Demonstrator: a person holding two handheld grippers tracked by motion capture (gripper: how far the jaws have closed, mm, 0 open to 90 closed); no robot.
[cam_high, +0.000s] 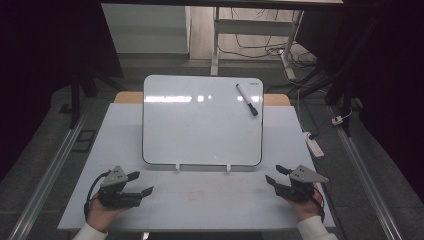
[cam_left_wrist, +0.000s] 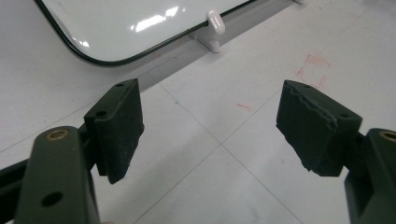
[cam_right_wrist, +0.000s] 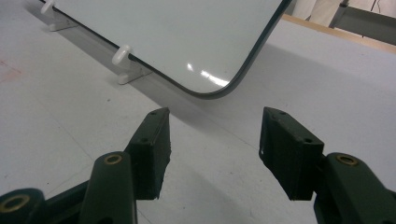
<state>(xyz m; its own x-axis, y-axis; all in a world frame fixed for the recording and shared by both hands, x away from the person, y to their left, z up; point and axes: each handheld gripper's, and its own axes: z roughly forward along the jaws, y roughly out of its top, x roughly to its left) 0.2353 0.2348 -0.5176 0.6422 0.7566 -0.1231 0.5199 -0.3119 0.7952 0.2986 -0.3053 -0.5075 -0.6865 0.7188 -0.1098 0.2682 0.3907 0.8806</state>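
A white dry-erase board (cam_high: 200, 120) with a dark rim leans on small white clips at the middle of the table. A black marker (cam_high: 247, 99) sticks to its upper right area. My left gripper (cam_high: 141, 183) rests open near the table's front left, below the board's lower left corner (cam_left_wrist: 93, 56). My right gripper (cam_high: 276, 174) stands open at the front right, pointing at the board's lower right corner (cam_right_wrist: 219, 91). Nothing is between either pair of jaws.
The white table top (cam_high: 200, 200) stretches in front of the board, with faint red marks (cam_left_wrist: 313, 70) on it. White clips (cam_left_wrist: 212, 28) (cam_right_wrist: 122, 58) hold the board's bottom edge. A power strip (cam_high: 314, 144) and cables lie on the floor at the right.
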